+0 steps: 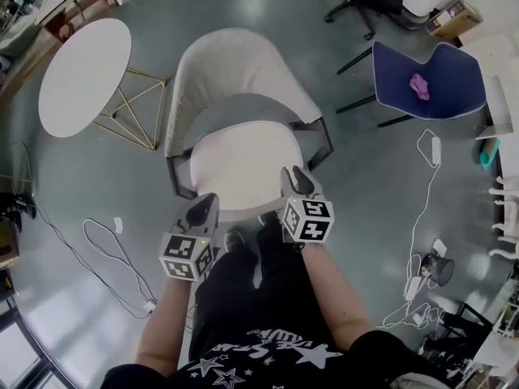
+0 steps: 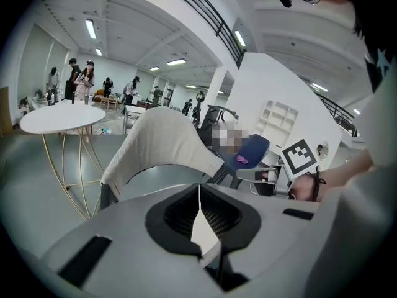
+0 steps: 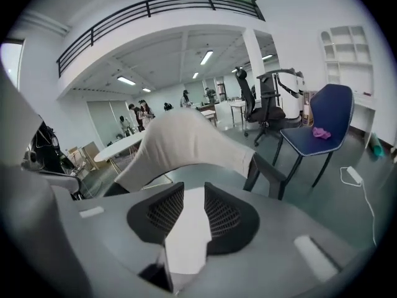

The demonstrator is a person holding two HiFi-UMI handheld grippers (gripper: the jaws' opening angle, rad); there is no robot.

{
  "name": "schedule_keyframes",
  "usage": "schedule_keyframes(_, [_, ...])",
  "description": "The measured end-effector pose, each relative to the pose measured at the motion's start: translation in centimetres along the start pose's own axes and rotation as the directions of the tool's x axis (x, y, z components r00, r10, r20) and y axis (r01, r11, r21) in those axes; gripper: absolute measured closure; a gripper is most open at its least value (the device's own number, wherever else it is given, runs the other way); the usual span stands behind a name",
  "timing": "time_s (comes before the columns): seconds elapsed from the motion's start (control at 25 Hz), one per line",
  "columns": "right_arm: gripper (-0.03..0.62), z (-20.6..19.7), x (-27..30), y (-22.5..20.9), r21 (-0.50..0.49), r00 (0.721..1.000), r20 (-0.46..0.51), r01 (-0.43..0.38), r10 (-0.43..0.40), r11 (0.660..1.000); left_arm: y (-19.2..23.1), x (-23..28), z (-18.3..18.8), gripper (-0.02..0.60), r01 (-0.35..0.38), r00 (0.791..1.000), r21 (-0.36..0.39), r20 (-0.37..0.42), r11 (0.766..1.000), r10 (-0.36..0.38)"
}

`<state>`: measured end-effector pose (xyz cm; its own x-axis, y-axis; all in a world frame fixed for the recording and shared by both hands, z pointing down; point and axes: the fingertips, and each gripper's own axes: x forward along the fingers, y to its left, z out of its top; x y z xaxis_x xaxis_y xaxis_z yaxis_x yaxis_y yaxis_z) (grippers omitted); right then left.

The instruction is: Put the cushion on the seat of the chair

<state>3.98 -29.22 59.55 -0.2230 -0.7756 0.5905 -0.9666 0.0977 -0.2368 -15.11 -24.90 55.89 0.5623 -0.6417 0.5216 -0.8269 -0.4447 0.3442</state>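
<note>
Between the jaws of your right claw (image 3: 188, 211) there's a narrow gap, nothing pinched; the white you see thru it is the cushion (image 1: 239, 162) below. Your left claw (image 2: 200, 191) has its tips together, also w/ nothing in them as far as I can judge. Both claws hover just over the cushion's near edge, one at each front corner, noses tilted down, prob. because that edge is where you'd carry it and let it go. Just ahead of the claws the cushion lies flat on the seat of the chair (image 1: 237, 59), tucked under the curved backrest, so the task looks done; a nudge to square it up is the most it'd need. Further out: round table (image 1: 85, 75) off to the left claw's side, blue chair (image 1: 397, 79) w/ a pink item (image 1: 419, 86) well beyond the right claw, cables (image 1: 109, 254) on the floor.
</note>
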Motion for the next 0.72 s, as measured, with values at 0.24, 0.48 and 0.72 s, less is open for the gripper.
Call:
schedule_keyframes(0.24, [0.582,2.4,-6.5,3.7,-0.055,0.997,0.075,-0.015,0.019,0.998,-1.7,-2.5,2.2,0.568,0.065,0.997,0.043,0.036,0.997,-0.067])
schedule_keyframes(0.48, [0.591,3.4,-10.8,5.5,-0.05,0.987,0.088,-0.128,0.132,0.99,-3.7,-5.5,3.4,0.568,0.035,0.996,0.041,0.079,0.999,-0.038])
schedule_keyframes(0.72, [0.591,4.8,-14.3,6.1,-0.147,0.971,0.109,-0.198,0.215,0.969,-6.8,-7.5,4.3,0.568,0.015,0.99,0.028,0.141,0.999,-0.019])
